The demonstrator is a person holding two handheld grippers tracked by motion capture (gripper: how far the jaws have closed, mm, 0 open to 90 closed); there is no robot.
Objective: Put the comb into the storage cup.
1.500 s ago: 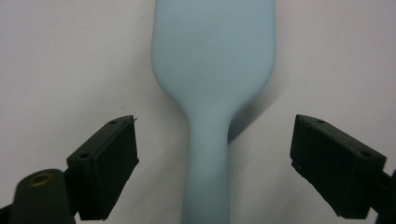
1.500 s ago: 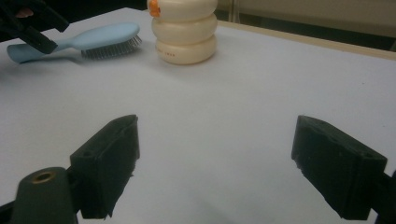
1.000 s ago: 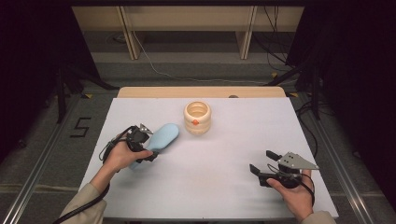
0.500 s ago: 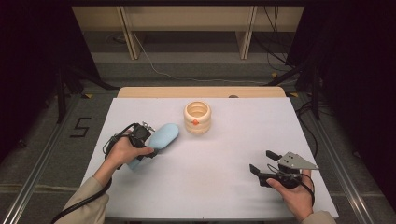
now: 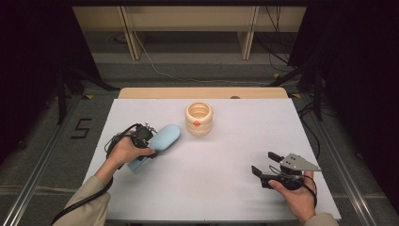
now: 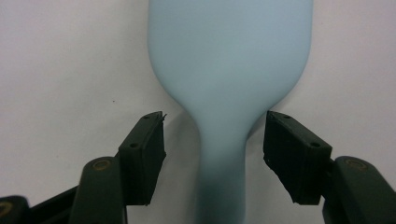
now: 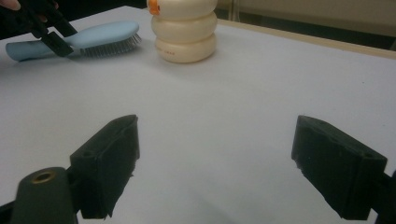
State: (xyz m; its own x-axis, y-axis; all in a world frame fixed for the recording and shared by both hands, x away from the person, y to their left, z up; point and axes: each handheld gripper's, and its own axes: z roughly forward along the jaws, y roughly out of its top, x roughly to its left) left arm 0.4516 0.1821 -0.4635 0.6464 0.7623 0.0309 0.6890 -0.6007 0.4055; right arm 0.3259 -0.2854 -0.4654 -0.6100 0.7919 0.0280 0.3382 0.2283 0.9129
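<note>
- While your left gripper [image 6: 212, 154] straddles the brush [image 6: 229, 70] at the neck where handle meets head, its jaws have just been closing, with the handle between them; a gap shows on each side, so the pads do not yet press it
- You have the brush lying flat on the table [image 5: 226, 188], left of centre, its head pointing far and right towards the pot [image 5: 198, 118]
- From your right gripper view the brush [image 7: 74, 39] lies bristles down, just left of the pot [image 7: 185, 30] and apart from it
- Your left hand [image 5: 126, 151] covers most of the handle in the high view
- Your right gripper [image 5: 264, 164] rests at the near right of the table, jaws spread wide with nothing between them, well apart from brush and pot
- The pot stands upright near the far middle of the table
</note>
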